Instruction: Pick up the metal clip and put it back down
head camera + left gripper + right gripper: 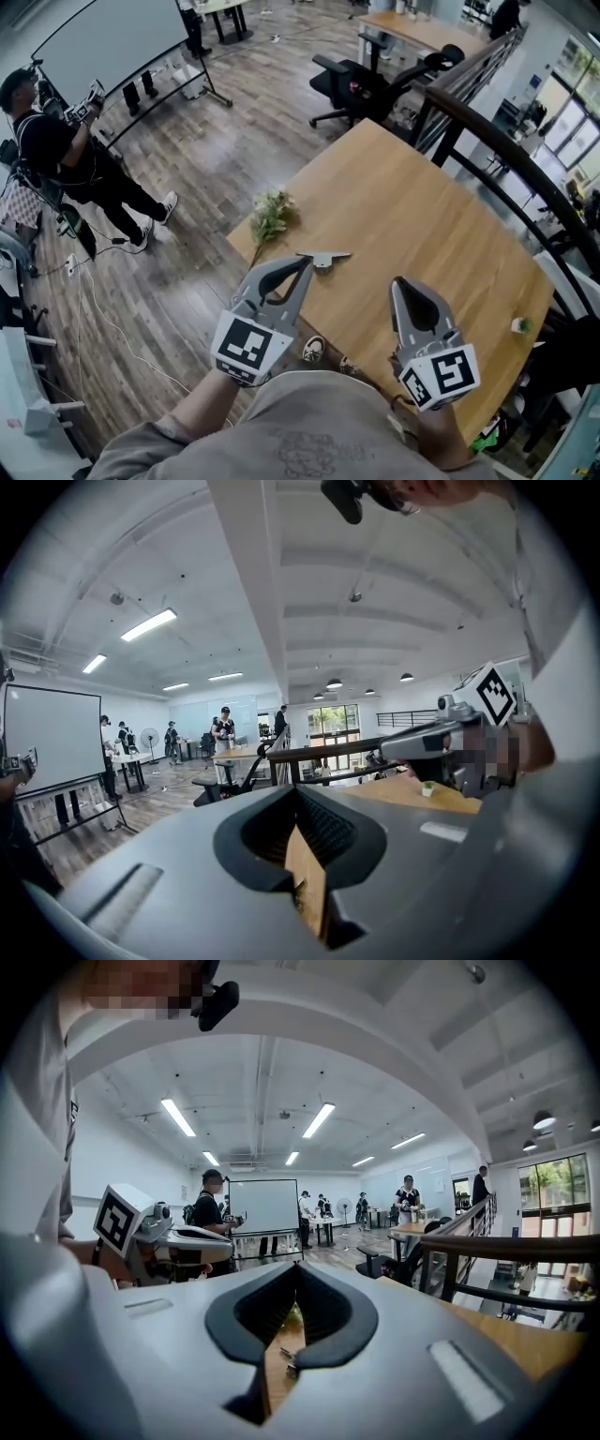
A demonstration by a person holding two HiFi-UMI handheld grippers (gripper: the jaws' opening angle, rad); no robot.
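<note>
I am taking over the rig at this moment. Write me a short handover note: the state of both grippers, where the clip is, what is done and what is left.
Left gripper: shut, empty, its tip close beside the metal clip.
Right gripper: shut, empty, over the near part of the table, apart from the clip.
Clip: lying flat on the table near its left edge, with flowers beyond it.
Done: no pickup can be seen; the clip is not held.
Left: probably open the left gripper, grasp the clip, lift it and set it back down.
</note>
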